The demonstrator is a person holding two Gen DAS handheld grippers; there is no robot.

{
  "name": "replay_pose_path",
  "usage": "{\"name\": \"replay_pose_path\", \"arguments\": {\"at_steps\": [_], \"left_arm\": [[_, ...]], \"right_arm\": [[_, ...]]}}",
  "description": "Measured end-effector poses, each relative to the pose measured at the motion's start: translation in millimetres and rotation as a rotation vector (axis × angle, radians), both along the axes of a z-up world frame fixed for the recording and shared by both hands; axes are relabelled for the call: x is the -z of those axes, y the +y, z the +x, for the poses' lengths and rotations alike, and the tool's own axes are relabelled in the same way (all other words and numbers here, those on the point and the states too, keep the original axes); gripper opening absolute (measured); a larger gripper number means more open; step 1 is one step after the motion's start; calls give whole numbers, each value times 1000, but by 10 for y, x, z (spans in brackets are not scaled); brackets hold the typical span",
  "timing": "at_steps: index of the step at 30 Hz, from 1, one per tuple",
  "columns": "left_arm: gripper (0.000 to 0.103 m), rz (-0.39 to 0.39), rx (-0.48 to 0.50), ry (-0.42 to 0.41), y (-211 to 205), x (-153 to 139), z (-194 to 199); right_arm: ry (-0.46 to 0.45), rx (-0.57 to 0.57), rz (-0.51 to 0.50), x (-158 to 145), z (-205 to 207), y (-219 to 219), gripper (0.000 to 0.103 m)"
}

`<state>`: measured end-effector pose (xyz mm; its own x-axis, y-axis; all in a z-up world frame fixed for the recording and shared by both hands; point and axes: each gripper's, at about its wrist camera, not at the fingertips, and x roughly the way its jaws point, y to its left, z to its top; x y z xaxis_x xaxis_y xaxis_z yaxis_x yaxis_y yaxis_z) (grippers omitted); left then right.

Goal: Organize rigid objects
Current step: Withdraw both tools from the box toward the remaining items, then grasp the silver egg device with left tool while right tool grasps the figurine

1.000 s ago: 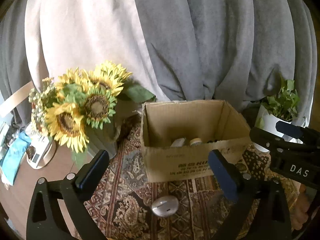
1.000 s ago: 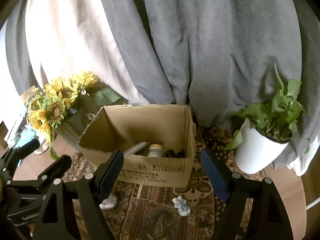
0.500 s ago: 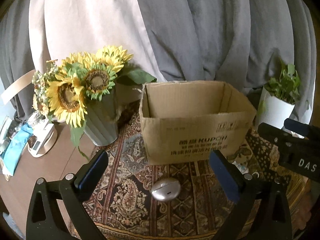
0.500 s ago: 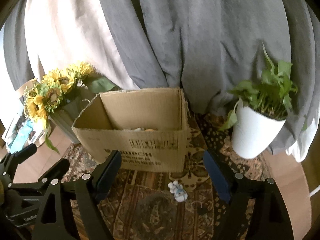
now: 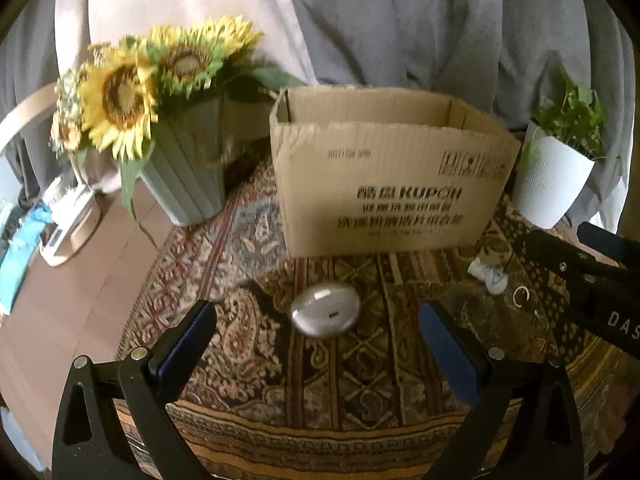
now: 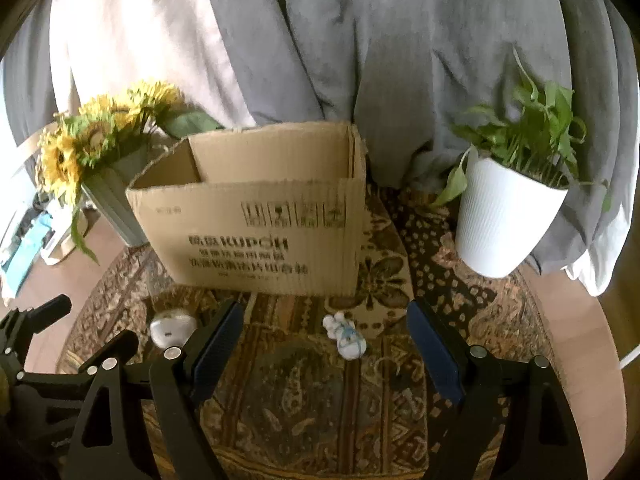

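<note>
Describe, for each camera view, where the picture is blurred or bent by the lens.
Left wrist view: the sunflowers are smeared by motion blur, the cardboard box bulges barrel-like, and the corners are black vignette. Right wrist view: the white plant pot is soft-edged and leans with the fisheye curve; the box print is blurred.

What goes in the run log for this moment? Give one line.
left tongs: open, empty, facing silver oval object | right tongs: open, empty, facing small white figurine | cardboard box: upright behind both, on patterned cloth
</note>
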<state>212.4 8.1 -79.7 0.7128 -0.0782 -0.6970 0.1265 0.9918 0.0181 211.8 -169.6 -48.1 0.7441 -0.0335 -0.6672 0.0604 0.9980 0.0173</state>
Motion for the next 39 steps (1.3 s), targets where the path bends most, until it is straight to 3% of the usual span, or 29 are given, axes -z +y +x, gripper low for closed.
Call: {"name": "replay_pose_path", "arguments": {"at_steps": [18, 35, 39], "left_arm": [[103, -5, -69, 75, -96, 430, 275], [102, -9, -83, 131, -105, 731, 616], [97, -22, -85, 135, -90, 747, 706]], "right_arm": [[106, 88, 86, 545, 196, -186, 85], [174, 112, 50, 872, 530, -207, 81], [176, 102, 51, 906, 601, -192, 77]]}}
